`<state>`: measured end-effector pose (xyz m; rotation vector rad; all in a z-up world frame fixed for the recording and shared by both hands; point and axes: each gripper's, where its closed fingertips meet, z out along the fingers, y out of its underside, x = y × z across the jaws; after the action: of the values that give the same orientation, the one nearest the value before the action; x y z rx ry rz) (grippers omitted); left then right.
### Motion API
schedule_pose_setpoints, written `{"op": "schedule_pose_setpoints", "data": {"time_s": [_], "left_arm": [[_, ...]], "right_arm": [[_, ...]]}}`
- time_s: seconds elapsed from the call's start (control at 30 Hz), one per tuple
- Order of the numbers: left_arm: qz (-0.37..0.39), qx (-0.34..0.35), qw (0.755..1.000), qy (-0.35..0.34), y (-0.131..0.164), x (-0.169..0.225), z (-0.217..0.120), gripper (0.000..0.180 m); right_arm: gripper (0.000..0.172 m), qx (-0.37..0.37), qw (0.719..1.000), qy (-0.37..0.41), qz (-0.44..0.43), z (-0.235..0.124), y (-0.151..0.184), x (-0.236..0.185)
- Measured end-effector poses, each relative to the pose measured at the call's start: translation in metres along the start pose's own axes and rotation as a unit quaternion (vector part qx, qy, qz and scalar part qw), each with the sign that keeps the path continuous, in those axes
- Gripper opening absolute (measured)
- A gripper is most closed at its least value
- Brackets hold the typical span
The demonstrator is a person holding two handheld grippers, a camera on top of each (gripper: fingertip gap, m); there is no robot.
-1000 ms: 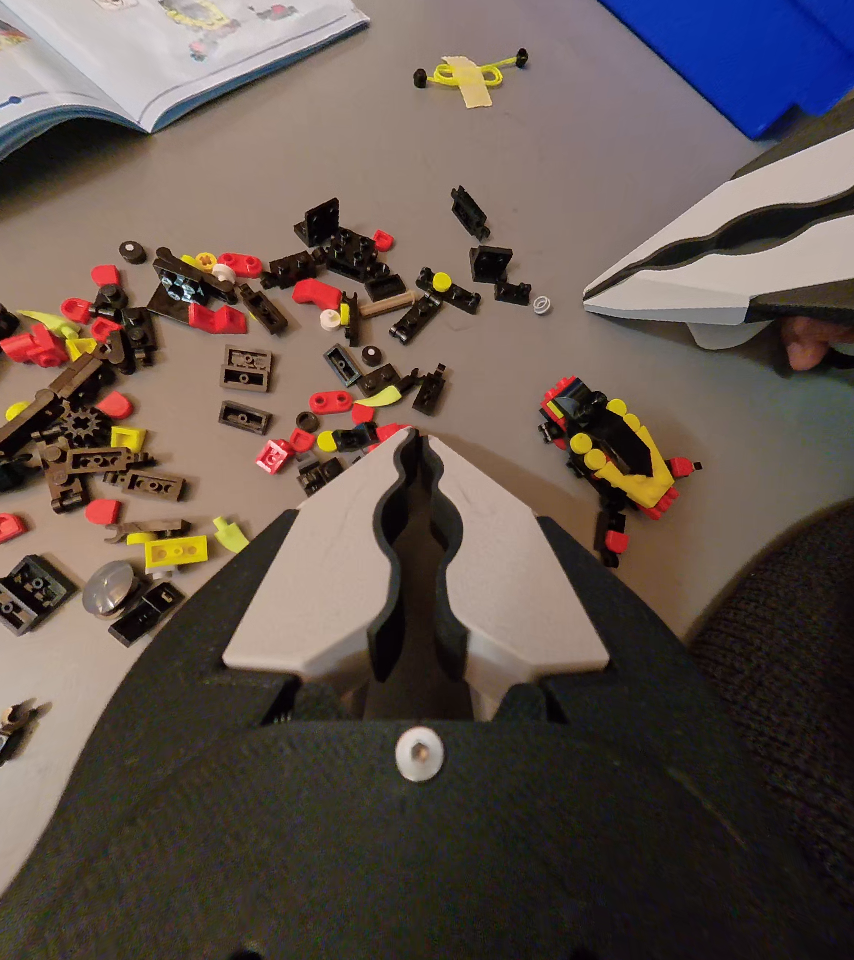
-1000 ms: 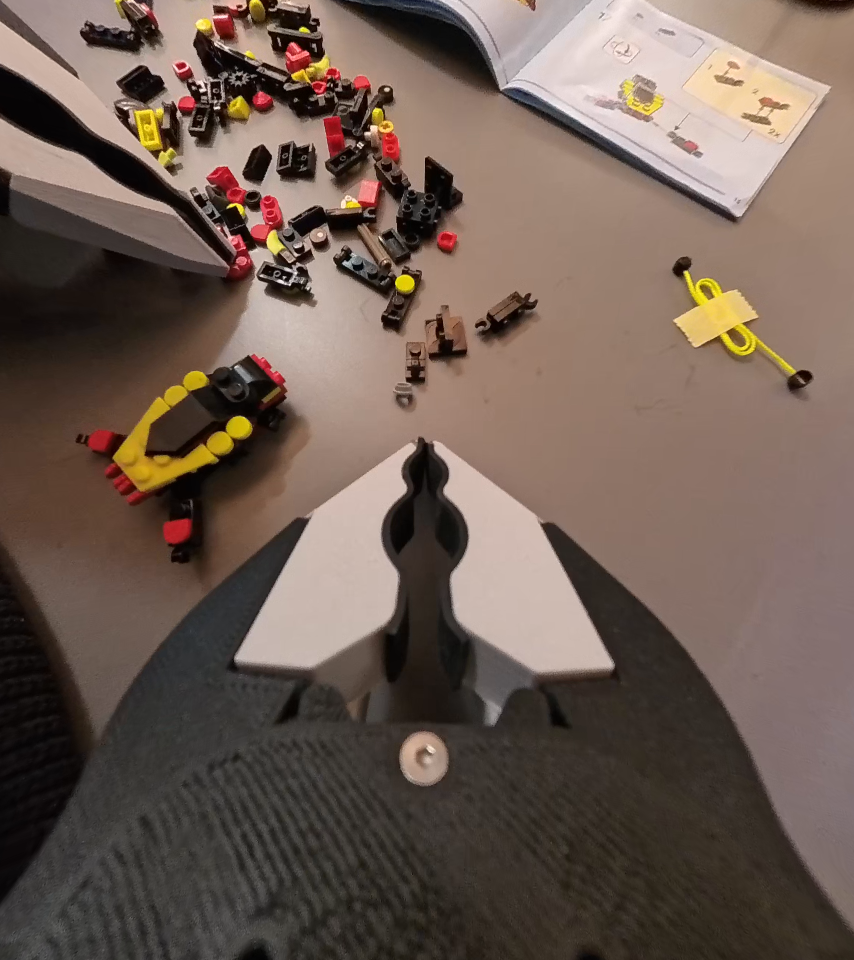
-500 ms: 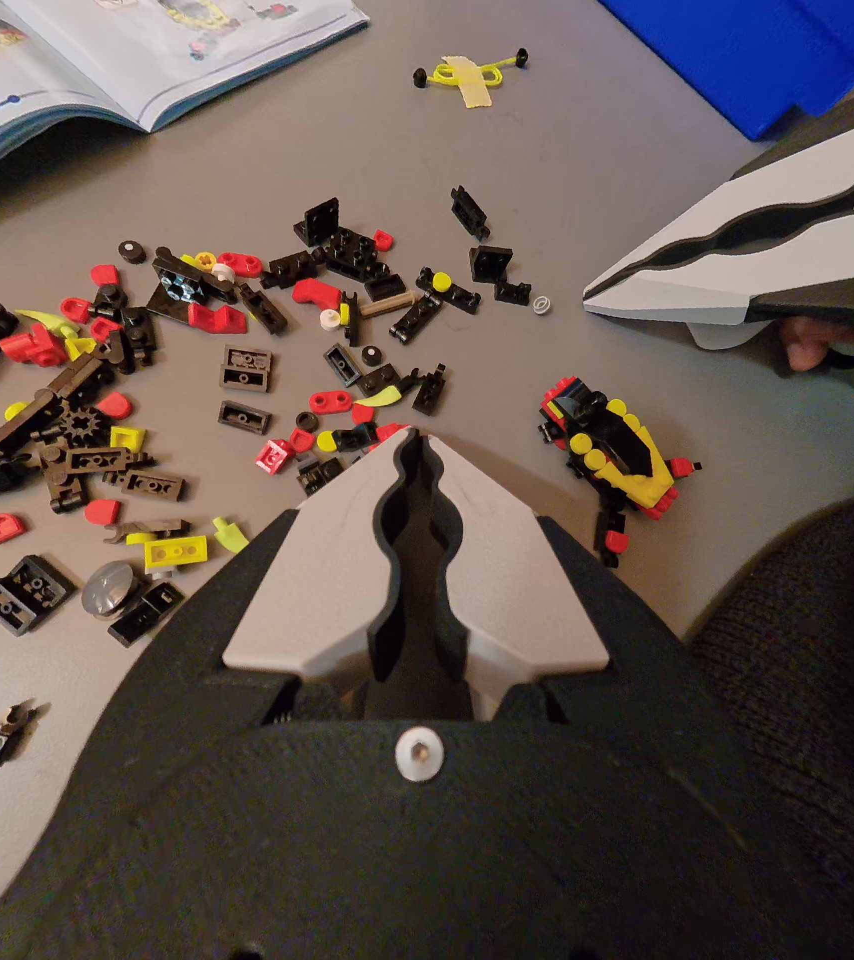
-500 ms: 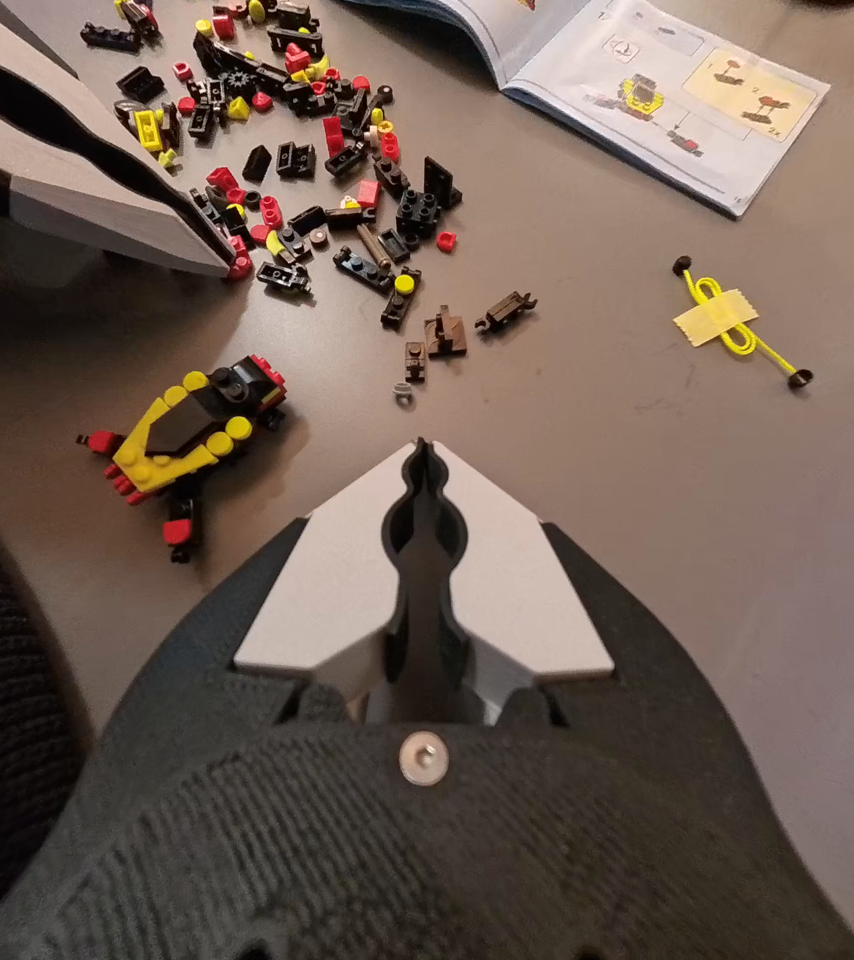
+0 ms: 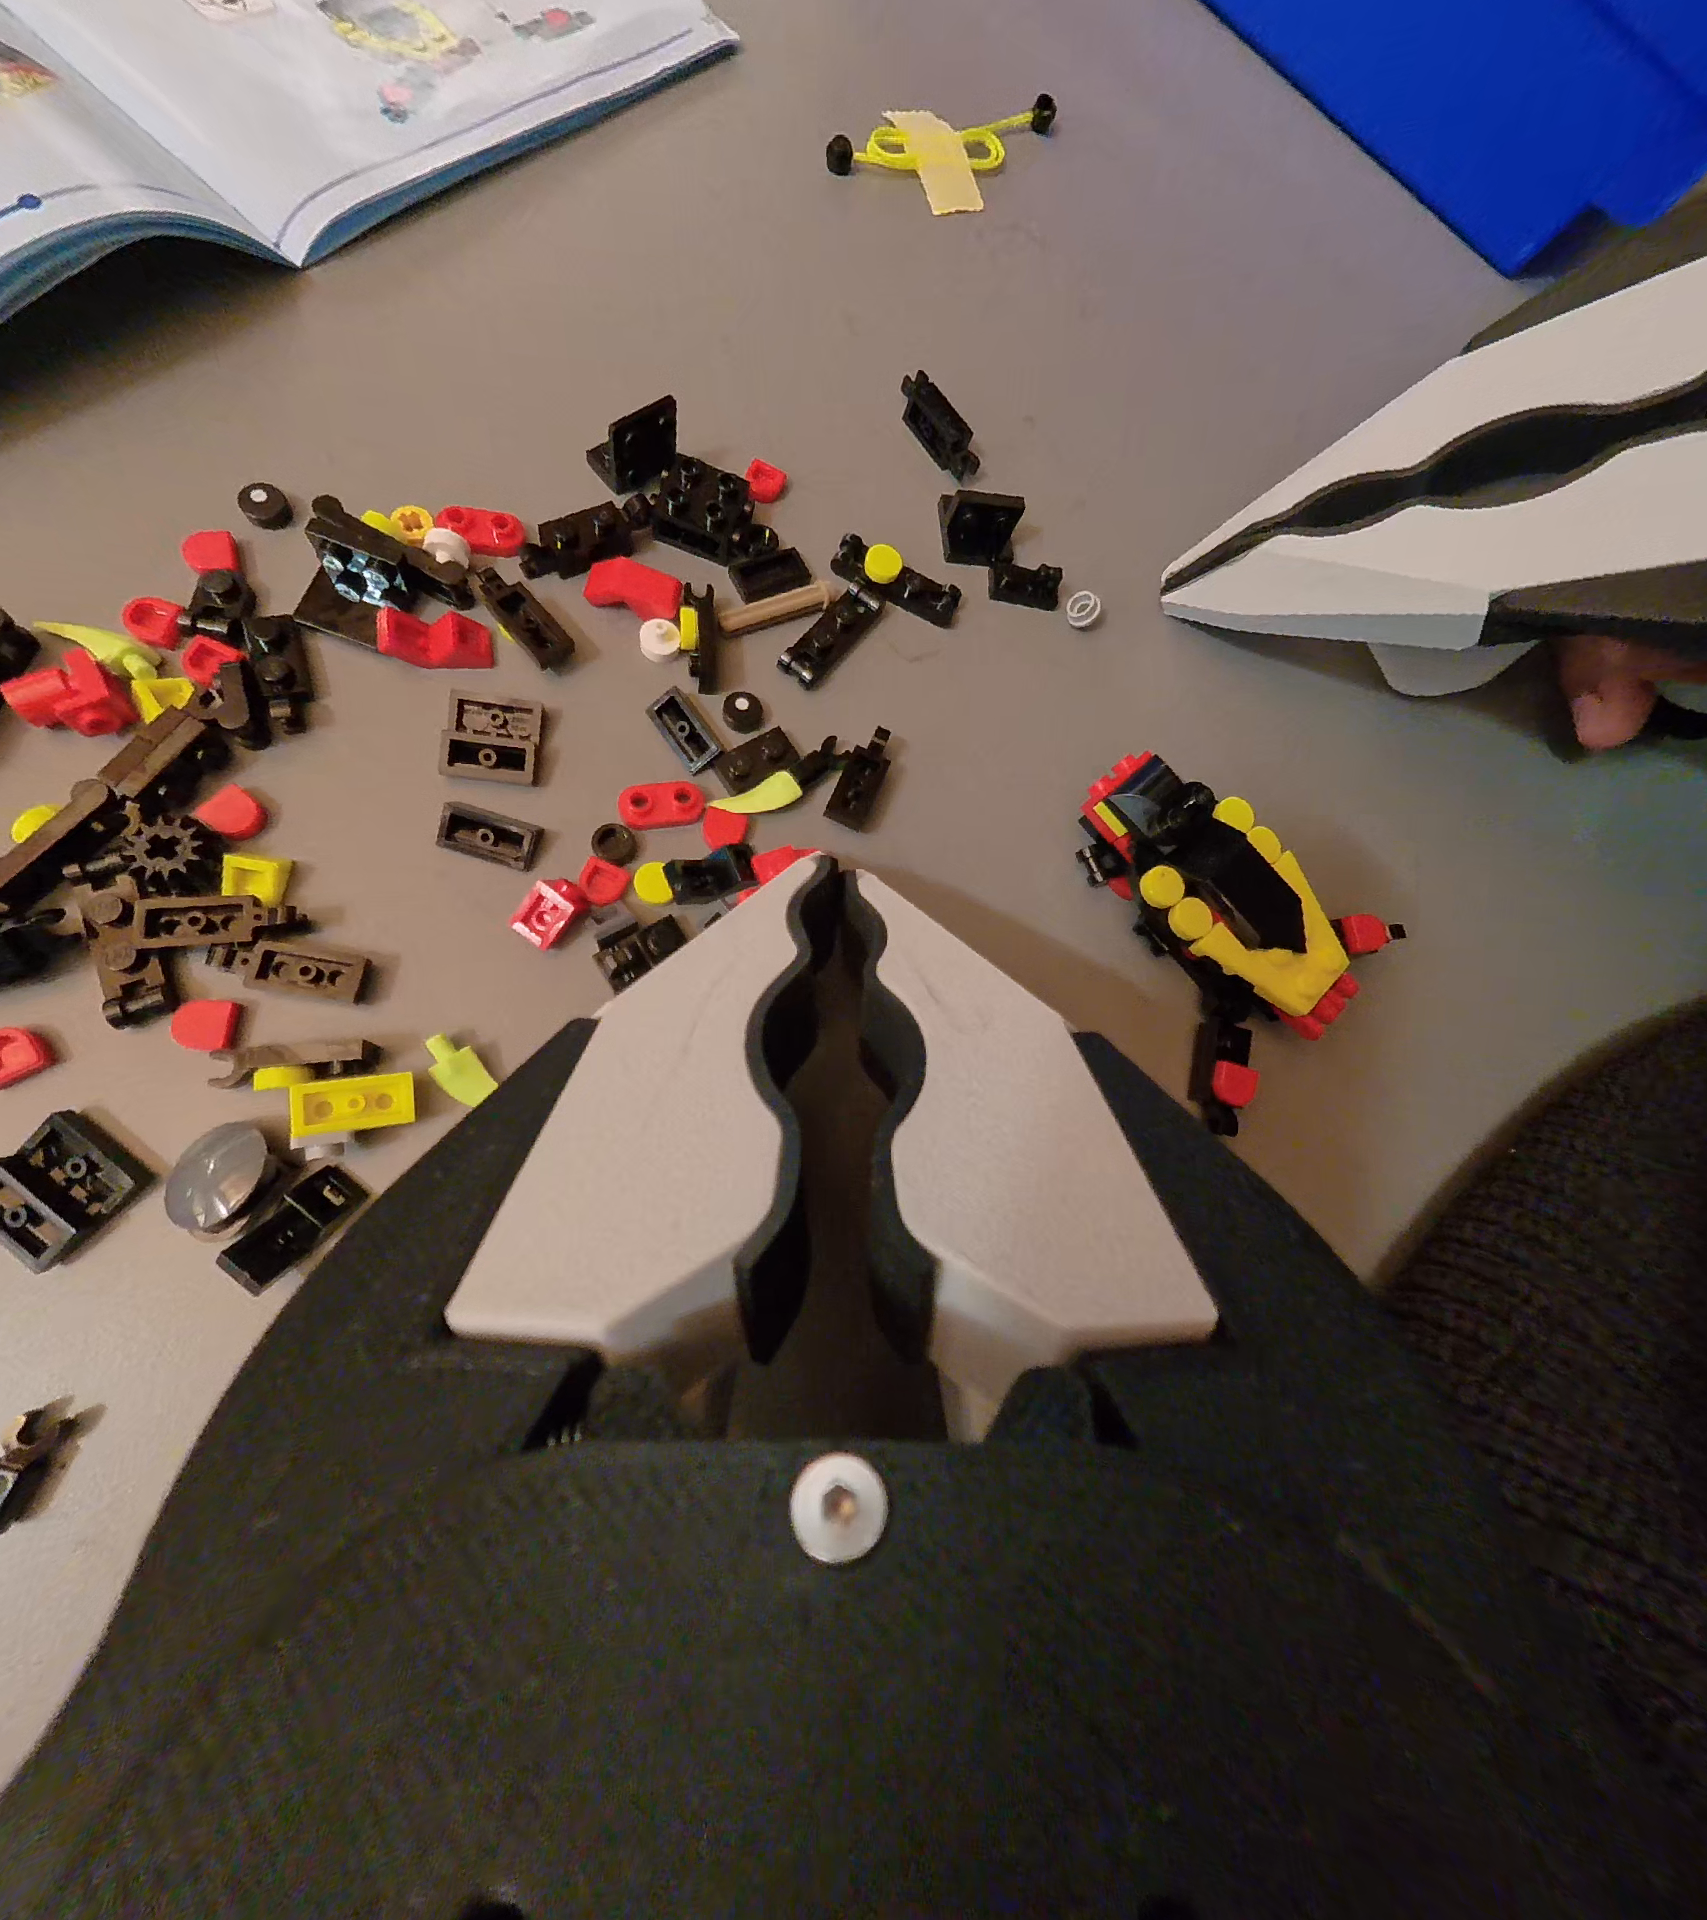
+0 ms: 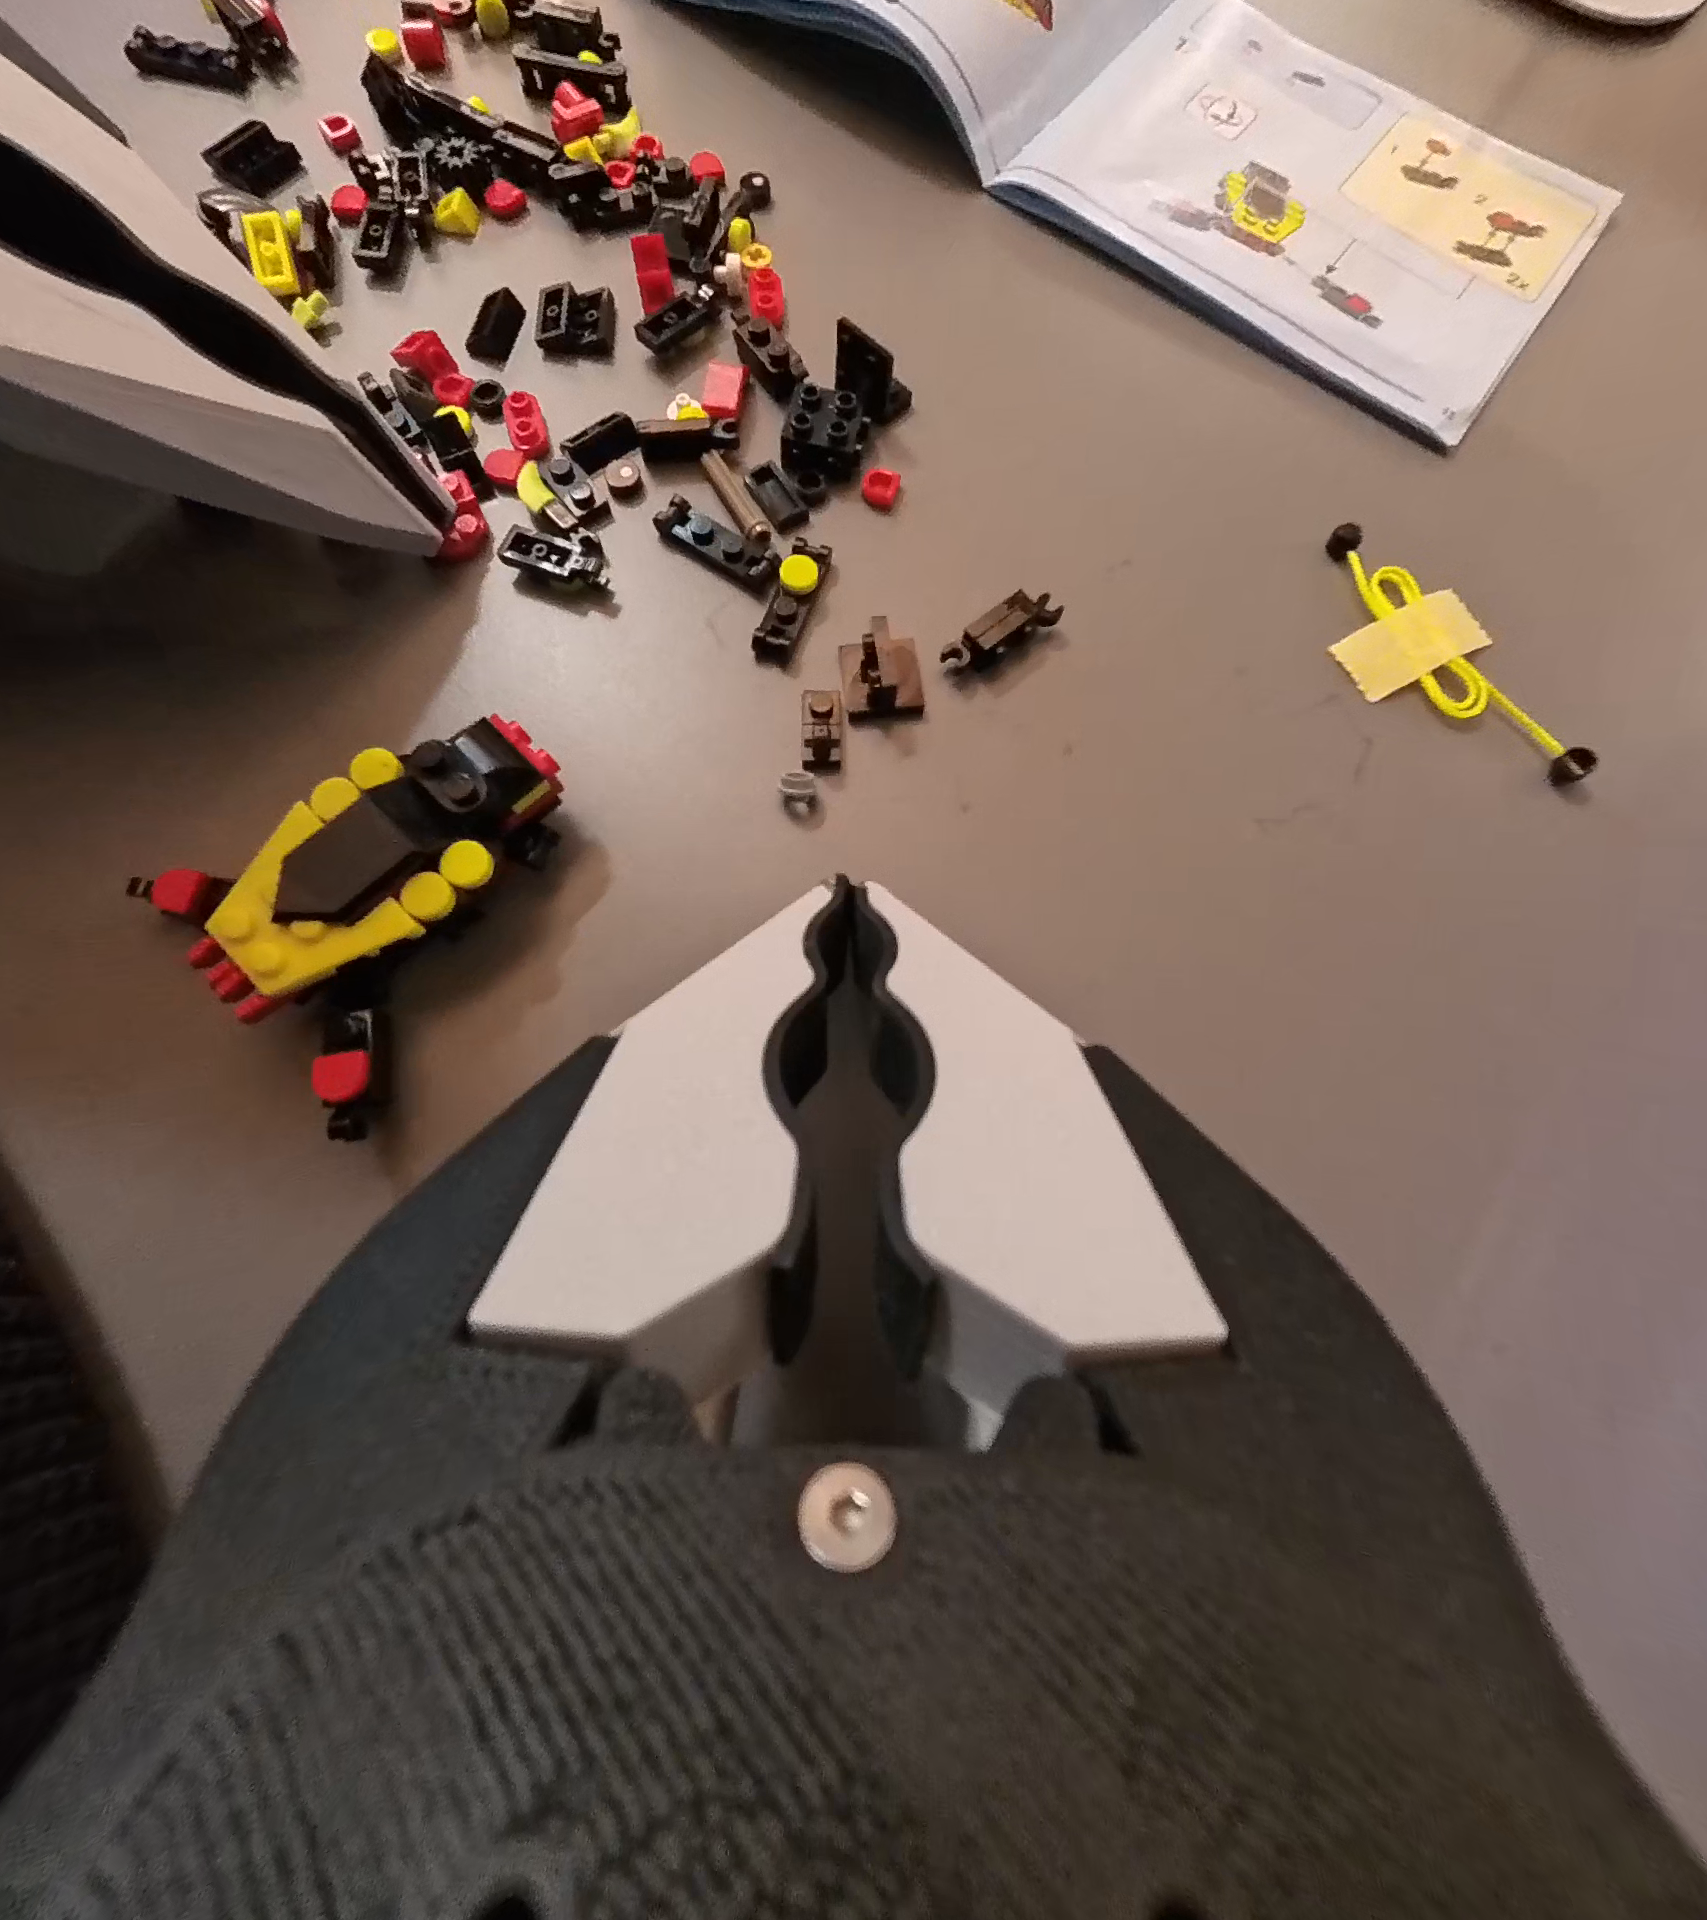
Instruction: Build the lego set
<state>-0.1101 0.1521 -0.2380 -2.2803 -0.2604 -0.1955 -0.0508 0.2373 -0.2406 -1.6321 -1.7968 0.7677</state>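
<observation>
Two grippers, both clenched on nothing, over a grey table [image 6: 1348,1039] of toy bricks.
Largest first: an open instruction booklet [image 6: 1296,197] lies far, presumably for reference. Left gripper [image 5: 833,871] has its tips meeting at the near edge of the loose brick scatter [image 5: 516,675]; right gripper [image 6: 844,888] is over bare table. A yellow-black built model [image 6: 381,883] sits between them, and a small grey ring [image 6: 800,792] just beyond the right tips.

Left wrist view: loose brick pile [image 5: 475,748] fills left and centre of table [image 5: 1088,312], open instruction booklet [image 5: 288,114] upper left, taped cord [image 5: 937,145] top centre, bin [image 5: 1514,114] upper right. Small built model [image 5: 1228,914] sits centre-right, just below right gripper [image 5: 1166,601] and right of left gripper [image 5: 833,868], whose tips touch the pile's near edge.
</observation>
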Motion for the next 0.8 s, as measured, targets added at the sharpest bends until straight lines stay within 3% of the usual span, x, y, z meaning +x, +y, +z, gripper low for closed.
{"op": "schedule_pose_setpoints", "data": {"time_s": [0.27,0.8], "left_arm": [[0.005,0.000,1.000,-0.005,0.000,0.000,0.000,0.000],[0.052,-0.013,0.998,-0.036,0.005,0.003,0.000,0.000]], "right_arm": [[0.000,-0.004,0.999,0.038,0.002,-0.002,0.002,0.011],[0.000,0.060,0.996,-0.025,0.063,-0.031,-0.018,-0.008]]}}
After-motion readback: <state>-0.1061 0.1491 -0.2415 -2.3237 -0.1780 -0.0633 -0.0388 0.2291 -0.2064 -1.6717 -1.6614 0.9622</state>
